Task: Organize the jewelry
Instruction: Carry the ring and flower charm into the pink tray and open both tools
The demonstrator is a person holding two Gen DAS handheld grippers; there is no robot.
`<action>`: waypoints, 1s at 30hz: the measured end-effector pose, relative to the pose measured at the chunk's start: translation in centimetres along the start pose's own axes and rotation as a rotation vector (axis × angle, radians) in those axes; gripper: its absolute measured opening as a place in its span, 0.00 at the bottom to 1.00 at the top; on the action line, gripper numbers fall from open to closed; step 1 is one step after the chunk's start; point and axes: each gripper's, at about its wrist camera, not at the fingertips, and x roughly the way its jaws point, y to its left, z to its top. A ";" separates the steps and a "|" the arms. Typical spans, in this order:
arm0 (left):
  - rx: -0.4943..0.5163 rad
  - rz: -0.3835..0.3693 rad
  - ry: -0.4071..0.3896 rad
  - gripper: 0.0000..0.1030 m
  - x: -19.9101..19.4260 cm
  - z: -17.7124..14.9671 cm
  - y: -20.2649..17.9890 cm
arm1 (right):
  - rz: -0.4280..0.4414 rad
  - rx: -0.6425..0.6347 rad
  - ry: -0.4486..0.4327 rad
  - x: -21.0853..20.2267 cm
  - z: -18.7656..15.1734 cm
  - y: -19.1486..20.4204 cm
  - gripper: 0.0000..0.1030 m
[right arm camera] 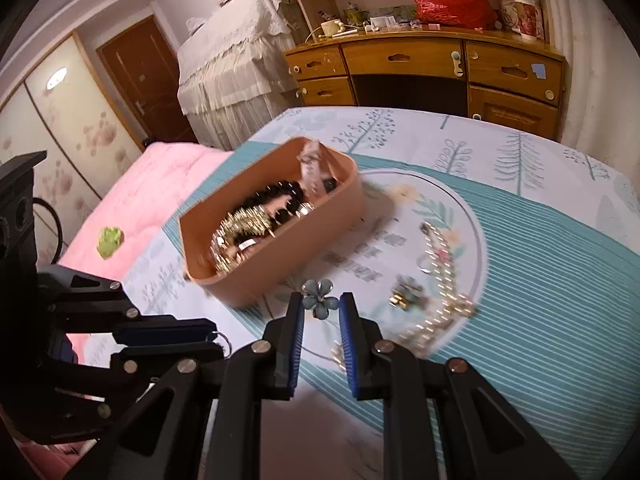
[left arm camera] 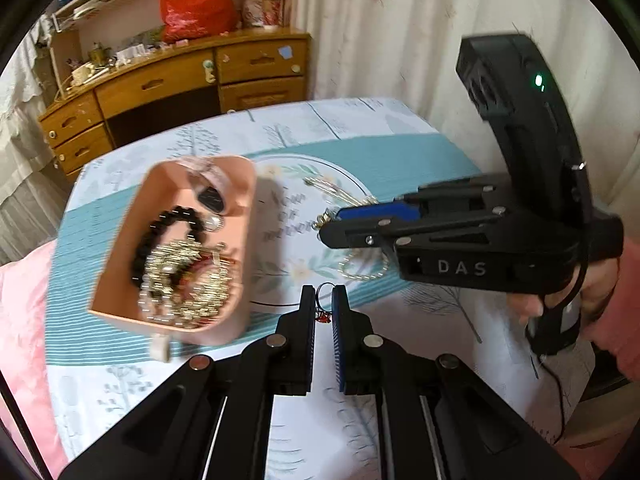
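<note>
Home bedroom: wooden dresser (right arm camera: 424,68), pink quilt (right arm camera: 148,184), patterned bedsheet (right arm camera: 560,280), curtain (left arm camera: 400,32).

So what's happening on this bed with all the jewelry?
A person is sorting jewelry with two handheld grippers. The left gripper is pinching a thin dark ring with a red charm; the right gripper holds a small blue flower-shaped piece. A pink plastic box already holds bracelets; gold chains remain on the bedspread.

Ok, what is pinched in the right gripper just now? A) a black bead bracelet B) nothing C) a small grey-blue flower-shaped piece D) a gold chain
C: the right gripper pinches a small grey-blue flower-shaped piece at its fingertips, while the black bead bracelet lies in the pink plastic box.
</note>
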 end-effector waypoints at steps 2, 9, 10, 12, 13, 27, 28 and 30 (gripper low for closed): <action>-0.011 0.004 -0.013 0.06 -1.0 0.1 1.2 | 0.007 0.019 -0.013 0.4 0.6 0.8 0.17; -0.035 0.023 -0.022 0.06 -3.2 0.7 5.6 | 0.015 0.070 -0.056 1.2 2.3 3.5 0.17; -0.037 0.028 -0.021 0.06 -3.3 0.8 6.1 | 0.016 0.077 -0.062 1.3 2.5 3.9 0.17; -0.046 0.041 -0.029 0.06 -3.7 1.2 7.3 | 0.019 0.092 -0.076 1.5 2.8 4.5 0.17; -0.051 0.044 -0.033 0.06 -3.8 1.5 7.8 | 0.017 0.100 -0.086 1.6 3.0 4.9 0.17; -0.080 0.014 -0.066 0.06 -3.4 4.6 14.0 | -0.057 0.152 -0.170 1.1 3.8 7.9 0.17; -0.080 0.007 -0.066 0.06 -3.3 4.8 14.1 | -0.063 0.151 -0.178 0.9 3.8 8.2 0.17; -0.084 -0.004 -0.046 0.10 -2.9 5.0 14.2 | -0.066 0.154 -0.185 0.8 3.7 8.4 0.17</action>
